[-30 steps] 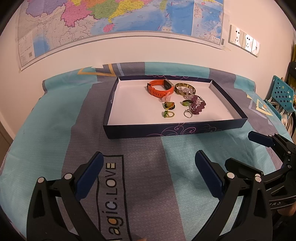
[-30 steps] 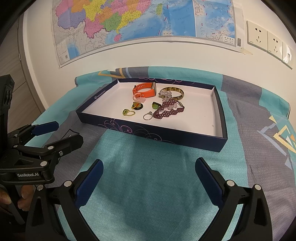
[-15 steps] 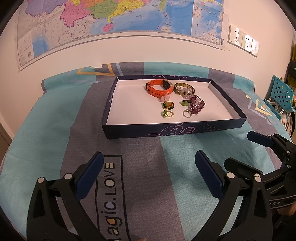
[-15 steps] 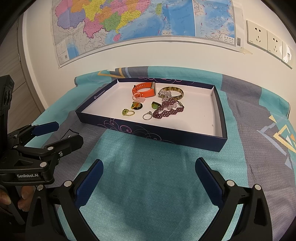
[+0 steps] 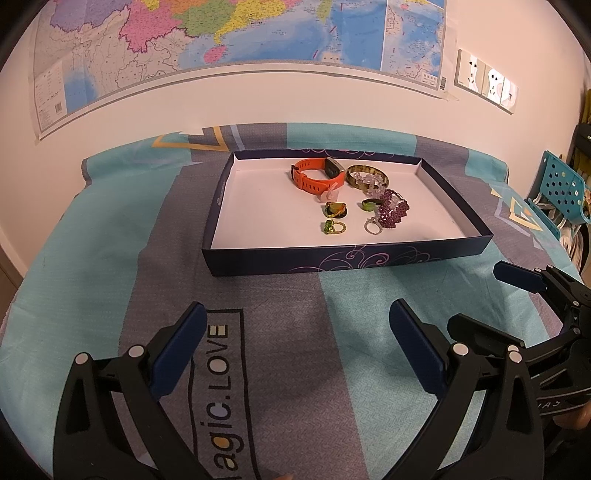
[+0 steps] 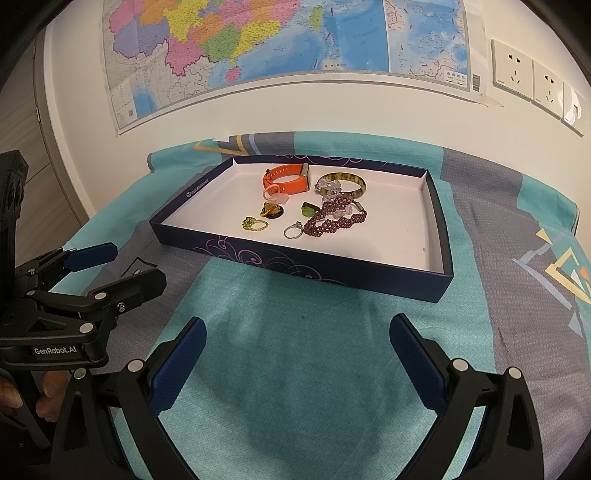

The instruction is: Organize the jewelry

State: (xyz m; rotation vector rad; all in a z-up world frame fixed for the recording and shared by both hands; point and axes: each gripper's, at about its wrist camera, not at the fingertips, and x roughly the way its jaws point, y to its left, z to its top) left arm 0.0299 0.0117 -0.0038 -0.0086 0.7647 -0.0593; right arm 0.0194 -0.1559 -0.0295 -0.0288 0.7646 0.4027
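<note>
A dark blue box tray (image 5: pixel 347 256) (image 6: pixel 295 264) with a white floor lies on the bedspread. In it are an orange watch band (image 5: pixel 314 173) (image 6: pixel 286 179), an amber bangle (image 5: pixel 367 176) (image 6: pixel 343 184), a purple bead bracelet (image 5: pixel 393 212) (image 6: pixel 334 221), a silver ring (image 5: pixel 372 227) (image 6: pixel 293 232), a green-stone ring (image 5: pixel 333 227) (image 6: pixel 254 223) and other small pieces. My left gripper (image 5: pixel 295 350) is open and empty, short of the tray's front wall. My right gripper (image 6: pixel 295 363) is open and empty, also in front of the tray.
The bedspread (image 5: pixel 110 258) is teal and grey with printed letters. A map (image 5: pixel 240 33) and wall sockets (image 6: pixel 532 81) are behind. A blue perforated chair (image 5: pixel 561 192) stands at the right. The right gripper shows in the left wrist view (image 5: pixel 484 299); the left gripper shows in the right wrist view (image 6: pixel 136 267).
Both views have shifted slightly; the tray sits a little closer and lower in frame. Both grippers stay open and empty.
</note>
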